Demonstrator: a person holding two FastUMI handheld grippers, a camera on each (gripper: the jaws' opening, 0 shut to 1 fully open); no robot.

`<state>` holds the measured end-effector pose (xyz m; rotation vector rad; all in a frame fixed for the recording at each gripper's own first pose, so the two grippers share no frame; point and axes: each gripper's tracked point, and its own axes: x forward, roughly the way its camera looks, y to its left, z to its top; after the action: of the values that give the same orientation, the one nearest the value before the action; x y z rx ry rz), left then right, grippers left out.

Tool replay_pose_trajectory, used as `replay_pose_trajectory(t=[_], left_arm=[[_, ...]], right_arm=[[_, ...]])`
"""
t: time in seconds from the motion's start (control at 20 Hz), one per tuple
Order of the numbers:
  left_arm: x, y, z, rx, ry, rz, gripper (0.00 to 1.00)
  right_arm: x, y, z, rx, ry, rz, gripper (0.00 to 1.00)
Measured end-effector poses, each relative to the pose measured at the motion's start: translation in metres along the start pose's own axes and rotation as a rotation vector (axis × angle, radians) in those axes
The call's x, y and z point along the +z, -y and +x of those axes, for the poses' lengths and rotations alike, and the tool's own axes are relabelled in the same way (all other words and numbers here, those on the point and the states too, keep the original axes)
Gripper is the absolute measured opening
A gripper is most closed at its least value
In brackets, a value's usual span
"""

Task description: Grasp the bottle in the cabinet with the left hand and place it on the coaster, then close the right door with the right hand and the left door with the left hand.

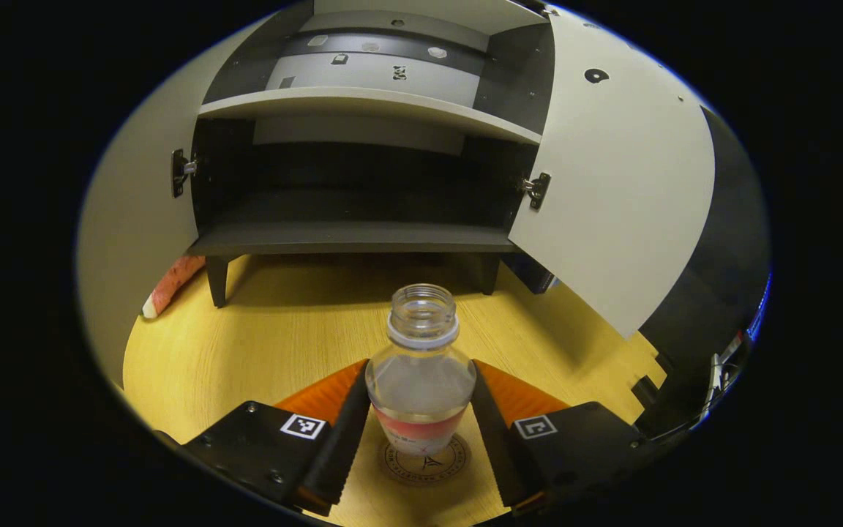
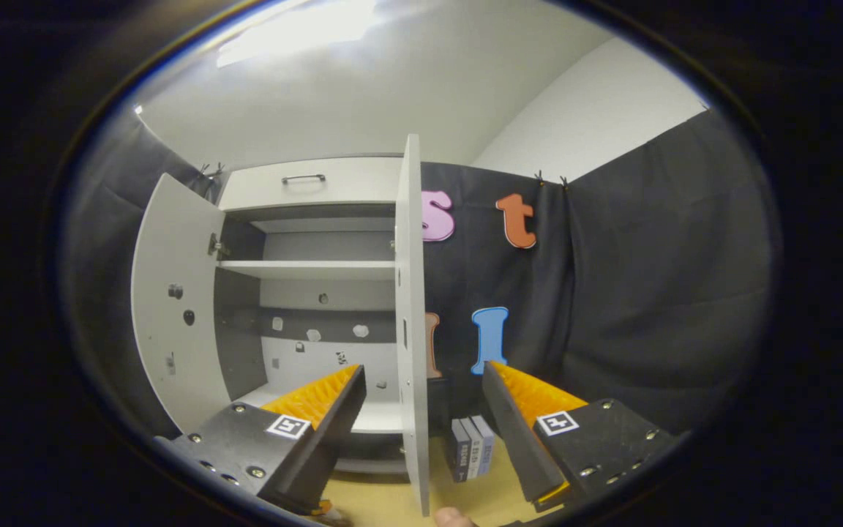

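Both cabinet doors stand open. Left gripper (image 1: pixel 421 421) is held level and low over the table (image 1: pixel 246 344), jaws flanking the uncapped bottle (image 1: pixel 421 366) upright on the coaster (image 1: pixel 425 465); contact I cannot tell. Right gripper (image 2: pixel 421 432) tilts upward, jaws spread astride the right door (image 2: pixel 410 307) edge at twelve o'clock.

clear plastic bottle (image 1: pixel 421 380), wood-grain table (image 1: pixel 260 351)

left hand-held gripper (image 1: pixel 420 410): fingers apart | right hand-held gripper (image 2: pixel 421 424): fingers spread, raised
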<state>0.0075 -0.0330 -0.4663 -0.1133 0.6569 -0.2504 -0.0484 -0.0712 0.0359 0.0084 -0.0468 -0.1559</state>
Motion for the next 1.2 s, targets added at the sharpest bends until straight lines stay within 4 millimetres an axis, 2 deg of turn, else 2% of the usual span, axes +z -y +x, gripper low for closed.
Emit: replay_pose_trajectory(t=[0.3,0.5,1.2], left_arm=[[-0.009,0.011,-0.009,-0.008,0.015,0.029,0.8],[-0.029,0.007,-0.015,0.011,-0.04,0.014,0.82],[-0.011,0.02,-0.042,-0.03,0.0,0.09,0.83]], right_arm=[[-0.003,0.002,0.002,-0.003,-0.008,0.003,0.96],[-0.007,-0.001,0.005,0.007,-0.014,-0.006,0.95],[-0.017,-0.005,0.015,0.029,-0.024,0.019,0.96]])
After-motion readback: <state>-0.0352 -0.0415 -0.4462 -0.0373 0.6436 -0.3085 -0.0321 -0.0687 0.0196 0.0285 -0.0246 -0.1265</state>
